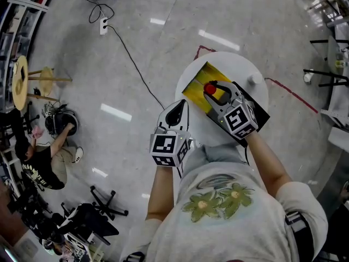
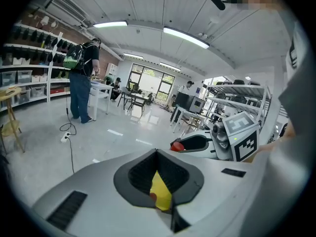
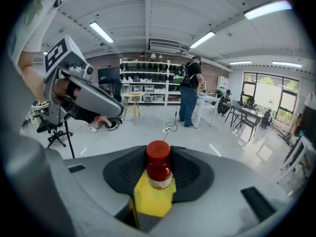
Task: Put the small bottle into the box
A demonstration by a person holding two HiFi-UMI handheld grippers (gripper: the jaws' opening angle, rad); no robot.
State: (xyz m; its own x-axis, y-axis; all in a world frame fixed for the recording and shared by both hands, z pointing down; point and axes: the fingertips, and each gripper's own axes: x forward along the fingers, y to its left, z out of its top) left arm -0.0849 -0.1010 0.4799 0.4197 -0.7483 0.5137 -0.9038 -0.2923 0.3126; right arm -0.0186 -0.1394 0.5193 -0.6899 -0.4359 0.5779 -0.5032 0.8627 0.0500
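The right gripper (image 1: 214, 89) pinches the bottle (image 3: 159, 169), its base hidden, over the box (image 1: 195, 87); the left gripper (image 1: 175, 111) has its jaws pressed together.

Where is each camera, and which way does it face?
Head view: on the person's head, looking down at the round white table; torso, left gripper, right gripper show.
Left gripper view: on that gripper, facing the room past its grey jaws.
Right gripper view: likewise; its jaws grip the small red-capped bottle.
Shared: all show the yellow rectangular box.

A lab-like workshop hall: stocked wall shelves (image 3: 148, 80), work tables (image 2: 102, 87), strip lights (image 2: 185, 37) (polished grey floor (image 1: 163, 48))
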